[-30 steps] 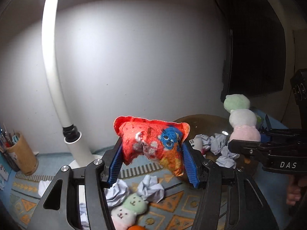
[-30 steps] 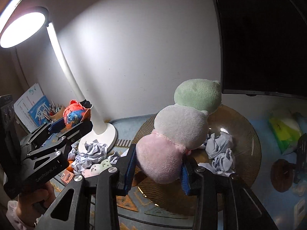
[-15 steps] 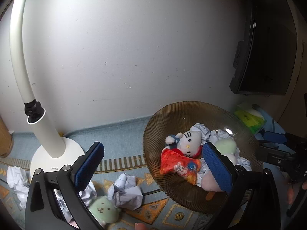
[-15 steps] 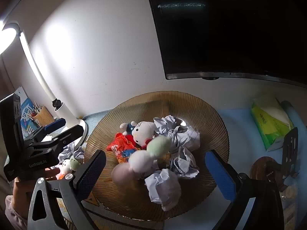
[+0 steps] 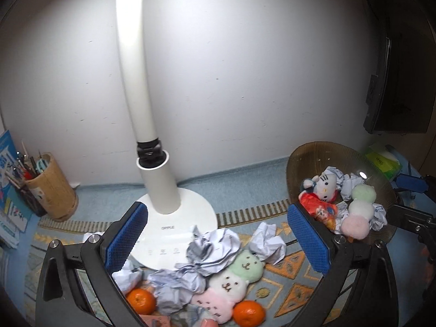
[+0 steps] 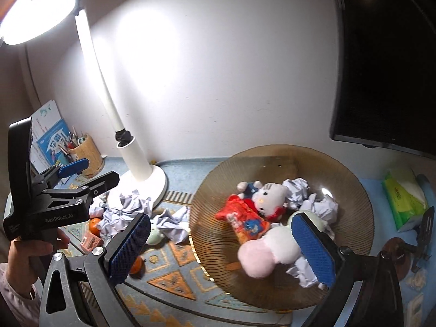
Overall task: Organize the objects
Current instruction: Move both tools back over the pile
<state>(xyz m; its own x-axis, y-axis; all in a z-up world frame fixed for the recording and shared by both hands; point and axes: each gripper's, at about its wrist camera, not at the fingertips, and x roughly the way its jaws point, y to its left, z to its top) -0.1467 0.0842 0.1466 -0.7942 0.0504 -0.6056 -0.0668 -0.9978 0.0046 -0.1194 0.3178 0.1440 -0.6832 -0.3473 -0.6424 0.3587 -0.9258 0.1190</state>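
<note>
Right under the left tongs [image 5: 218, 238], a soft three-ball plush toy, green, white and pink [image 5: 231, 280], is lying on the counter [image 5: 239, 201], its long line slanting. Both tongs are spread wide, holding nothing. The right tongs [image 6: 220, 248] are hanging over the brown ribbed glass bowl [image 6: 351, 188].

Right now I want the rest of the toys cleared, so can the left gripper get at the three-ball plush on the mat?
Probably yes. The left gripper has its jaws wide open, empty, with the three-ball plush lying between them; only crumpled paper crowds one side.
</note>
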